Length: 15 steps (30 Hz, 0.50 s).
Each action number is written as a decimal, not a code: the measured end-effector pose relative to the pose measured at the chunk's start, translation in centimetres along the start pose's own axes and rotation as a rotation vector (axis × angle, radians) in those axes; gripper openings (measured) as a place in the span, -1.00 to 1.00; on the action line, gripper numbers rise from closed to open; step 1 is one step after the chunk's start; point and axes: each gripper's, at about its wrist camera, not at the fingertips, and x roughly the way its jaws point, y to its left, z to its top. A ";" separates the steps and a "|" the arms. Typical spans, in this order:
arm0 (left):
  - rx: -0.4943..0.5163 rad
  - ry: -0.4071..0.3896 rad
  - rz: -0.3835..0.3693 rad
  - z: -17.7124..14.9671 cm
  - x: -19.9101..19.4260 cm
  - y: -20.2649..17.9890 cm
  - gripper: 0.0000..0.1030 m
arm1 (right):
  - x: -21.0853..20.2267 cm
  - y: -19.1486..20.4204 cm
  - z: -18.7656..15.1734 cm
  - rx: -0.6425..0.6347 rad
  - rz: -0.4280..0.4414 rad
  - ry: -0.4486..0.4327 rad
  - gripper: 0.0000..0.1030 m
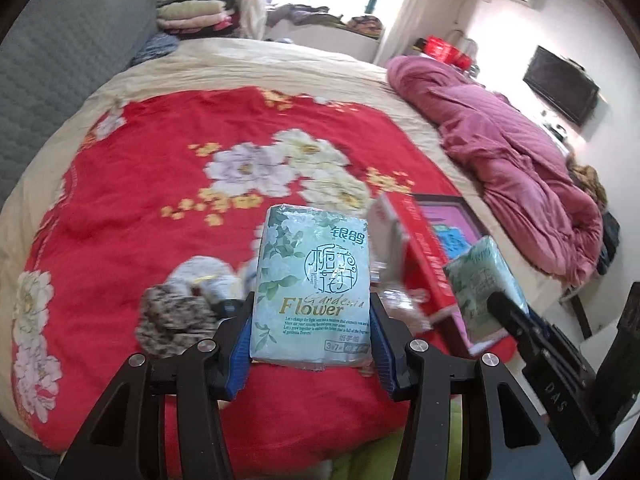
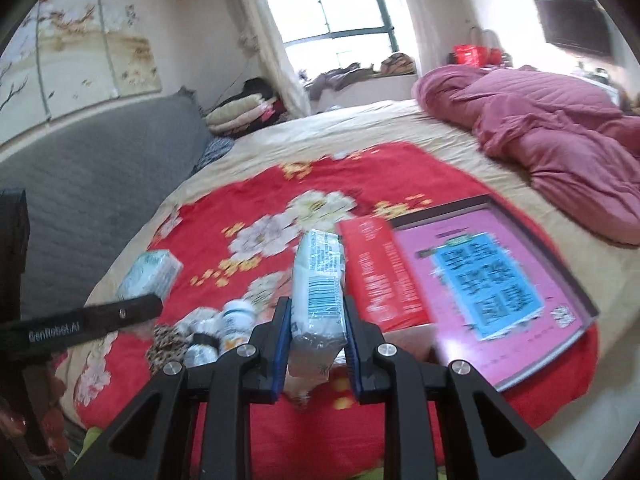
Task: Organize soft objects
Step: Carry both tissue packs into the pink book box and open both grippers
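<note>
Both grippers, left and right, each clamp a tissue pack (slick wrap), which could slip onto the red blanket.

Pale green tissue pack is showing white flowers and gold lettering; red blanket is blooming white and yellow at ten o'clock; mauve-pink quilt is glowing at two o'clock; red box is baring its magenta-and-blue lining.
</note>
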 end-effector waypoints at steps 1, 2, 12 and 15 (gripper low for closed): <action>0.011 0.001 -0.011 0.0 0.0 -0.8 0.01 | -0.3 -0.7 0.1 0.013 -0.007 -0.006 -0.52; 0.024 0.004 -0.023 0.0 0.1 -1.8 0.01 | -0.7 -1.5 0.3 0.027 -0.018 -0.013 -0.52; 0.158 0.048 -0.140 0.7 2.8 -11.9 0.01 | -3.8 -10.9 1.9 0.163 -0.142 -0.085 -0.52; 0.196 0.073 -0.168 0.6 4.4 -15.0 0.01 | -3.7 -13.4 2.0 0.190 -0.172 -0.078 -0.52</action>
